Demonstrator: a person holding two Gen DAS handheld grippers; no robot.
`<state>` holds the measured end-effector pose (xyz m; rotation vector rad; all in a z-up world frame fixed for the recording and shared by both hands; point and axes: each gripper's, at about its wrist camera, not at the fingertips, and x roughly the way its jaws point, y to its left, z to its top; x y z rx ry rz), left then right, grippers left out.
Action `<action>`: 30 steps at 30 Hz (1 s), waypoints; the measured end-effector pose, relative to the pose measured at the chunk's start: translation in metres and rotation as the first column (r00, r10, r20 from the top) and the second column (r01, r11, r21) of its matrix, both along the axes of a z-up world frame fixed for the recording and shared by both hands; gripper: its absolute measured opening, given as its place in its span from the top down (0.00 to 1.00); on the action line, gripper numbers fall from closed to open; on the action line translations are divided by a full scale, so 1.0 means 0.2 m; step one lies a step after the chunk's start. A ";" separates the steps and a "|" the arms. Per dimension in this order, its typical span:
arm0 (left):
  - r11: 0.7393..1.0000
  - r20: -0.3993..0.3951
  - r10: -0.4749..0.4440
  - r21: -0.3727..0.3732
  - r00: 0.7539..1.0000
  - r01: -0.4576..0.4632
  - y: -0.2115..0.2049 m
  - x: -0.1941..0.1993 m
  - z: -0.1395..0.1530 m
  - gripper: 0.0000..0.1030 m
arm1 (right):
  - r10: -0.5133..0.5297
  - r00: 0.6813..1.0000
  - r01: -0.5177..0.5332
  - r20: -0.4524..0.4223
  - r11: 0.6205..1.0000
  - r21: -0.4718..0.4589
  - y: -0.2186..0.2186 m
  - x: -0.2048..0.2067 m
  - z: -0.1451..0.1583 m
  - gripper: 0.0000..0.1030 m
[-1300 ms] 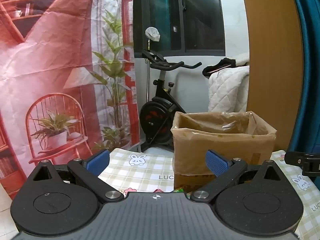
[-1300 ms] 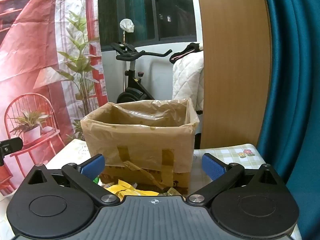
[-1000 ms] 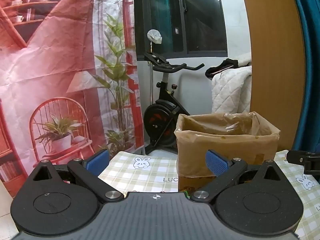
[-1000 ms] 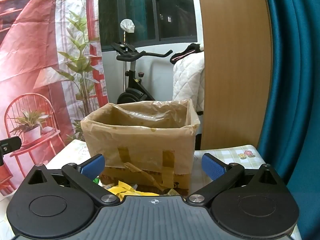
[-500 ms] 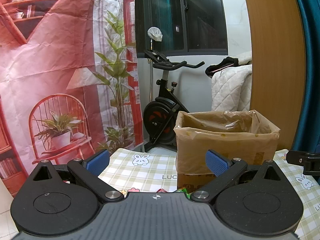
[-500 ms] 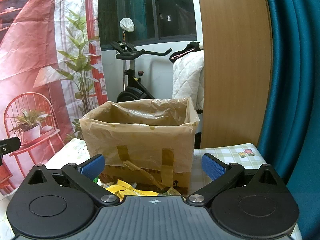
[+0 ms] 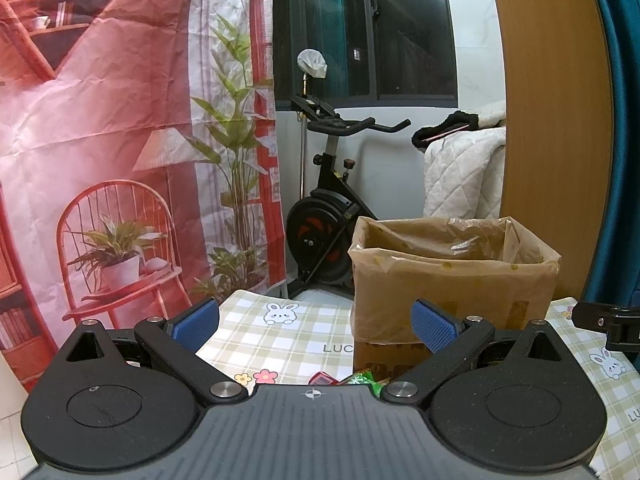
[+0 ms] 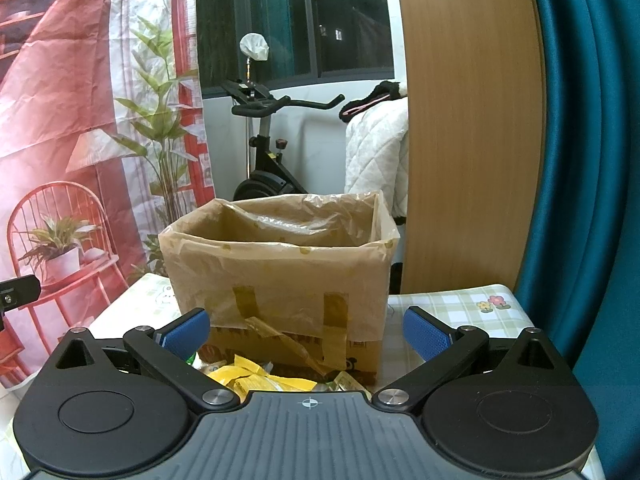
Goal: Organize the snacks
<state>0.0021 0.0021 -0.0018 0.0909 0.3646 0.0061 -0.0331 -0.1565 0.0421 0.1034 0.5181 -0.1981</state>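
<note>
Two handheld tools face a cardboard box [image 8: 280,280] lined with a thin plastic bag on a checked worktop [image 7: 280,332]. The right tool [image 8: 306,330] spreads its blue pads wide, gripping nothing; its view alone shows yellow snack packets [image 8: 256,378] at 6 o'clock, just before the box's taped front. The left tool [image 7: 314,320], equally wide and empty, sees the box [image 7: 452,280] at 3 o'clock, red and green wrappers [image 7: 344,380] below, and a rabbit print [image 7: 280,314] on the cloth.
</note>
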 end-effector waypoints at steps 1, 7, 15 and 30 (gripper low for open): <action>1.000 0.000 0.000 0.000 1.000 0.000 0.00 0.00 0.00 0.00 | 0.000 1.000 0.000 0.000 1.000 0.000 0.00 0.00 0.00 0.00; 1.000 -0.002 0.001 -0.013 1.000 -0.001 0.01 0.00 -0.01 0.00 | 0.001 1.000 -0.001 -0.001 1.000 -0.002 0.00 0.00 0.00 0.00; 1.000 -0.010 0.005 -0.019 1.000 -0.005 0.01 0.01 -0.01 0.00 | 0.004 1.000 -0.004 -0.009 1.000 -0.005 -0.01 0.02 -0.08 0.00; 0.999 -0.021 0.001 -0.043 1.000 -0.002 0.02 0.03 -0.02 0.00 | 0.006 1.000 -0.006 -0.011 1.000 -0.009 0.00 0.02 -0.09 0.01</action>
